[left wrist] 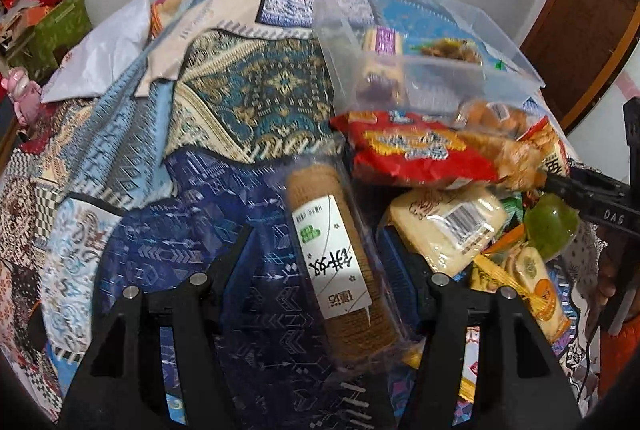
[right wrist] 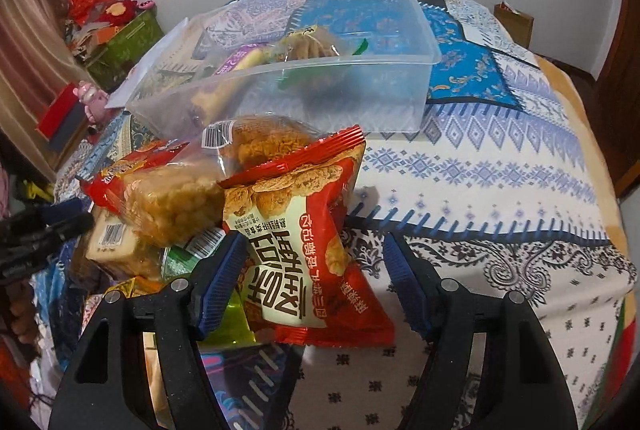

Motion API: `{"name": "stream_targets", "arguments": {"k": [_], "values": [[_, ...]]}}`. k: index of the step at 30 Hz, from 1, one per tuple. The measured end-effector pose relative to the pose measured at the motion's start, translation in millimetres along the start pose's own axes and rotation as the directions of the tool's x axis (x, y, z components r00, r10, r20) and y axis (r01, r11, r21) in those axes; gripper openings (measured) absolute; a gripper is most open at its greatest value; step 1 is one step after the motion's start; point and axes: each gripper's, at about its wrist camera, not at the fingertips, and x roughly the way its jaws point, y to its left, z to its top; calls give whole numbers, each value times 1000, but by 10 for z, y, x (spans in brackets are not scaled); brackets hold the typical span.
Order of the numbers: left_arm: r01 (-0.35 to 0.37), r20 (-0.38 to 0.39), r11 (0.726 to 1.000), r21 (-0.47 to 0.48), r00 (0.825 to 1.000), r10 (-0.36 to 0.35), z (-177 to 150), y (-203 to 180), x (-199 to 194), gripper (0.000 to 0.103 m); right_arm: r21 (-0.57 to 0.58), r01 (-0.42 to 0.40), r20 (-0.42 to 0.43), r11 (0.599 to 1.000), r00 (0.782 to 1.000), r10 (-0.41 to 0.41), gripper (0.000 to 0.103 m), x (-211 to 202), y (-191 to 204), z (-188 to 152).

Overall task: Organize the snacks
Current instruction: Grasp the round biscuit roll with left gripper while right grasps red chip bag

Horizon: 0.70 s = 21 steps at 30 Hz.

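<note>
A clear-wrapped roll of brown biscuits (left wrist: 340, 254) with a white label lies on the blue quilt. My left gripper (left wrist: 314, 234) is open, its fingers either side of the roll, with a gap on the left side. To its right lies a heap of snacks: a red packet (left wrist: 412, 153), a pale yellow pack (left wrist: 444, 226) and a green jelly (left wrist: 548, 226). My right gripper (right wrist: 312, 250) is open around a red-and-cream snack bag (right wrist: 296, 242); the right pad stands clear of it. Behind sits a tilted clear plastic box (right wrist: 352, 97) holding a few snacks.
A patterned patchwork quilt (right wrist: 480, 189) covers the bed. At the left are a white plastic bag (left wrist: 104, 49), a green box (left wrist: 60, 25) of red items and a pink figurine (left wrist: 24, 89). A wooden door (left wrist: 580, 29) stands at the right, a white wall behind.
</note>
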Motion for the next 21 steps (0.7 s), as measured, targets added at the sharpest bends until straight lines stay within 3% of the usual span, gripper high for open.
{"name": "stream_targets", "arguments": {"k": [6,7,9,10,12,21], "values": [[-1,-28,999,-41,1000,0,-26,30,203,61,7,-36,-11,999,999,36,68,30,10,-11],[0,-29,999,-45,1000,-2,-29,36,231,59,5,-41,-6,999,999,41,66,27,12,-16],[5,-21,999,-51,1000,-6,-47,34,251,51,-3,-56,-15,998,998,56,44,51,38,-10],[4,-14,999,-46,1000,-5,-45,24,241,48,-10,-33,-14,999,999,32,42,66,53,-7],[-10,-1,999,-32,1000,10,-54,-2,205,38,-21,-23,5,1000,1000,23,39,36,69,-25],[-32,33,998,-55,999,34,-106,107,-5,36,-5,2,58,1000,998,-1,30,-179,-12,-92]]}}
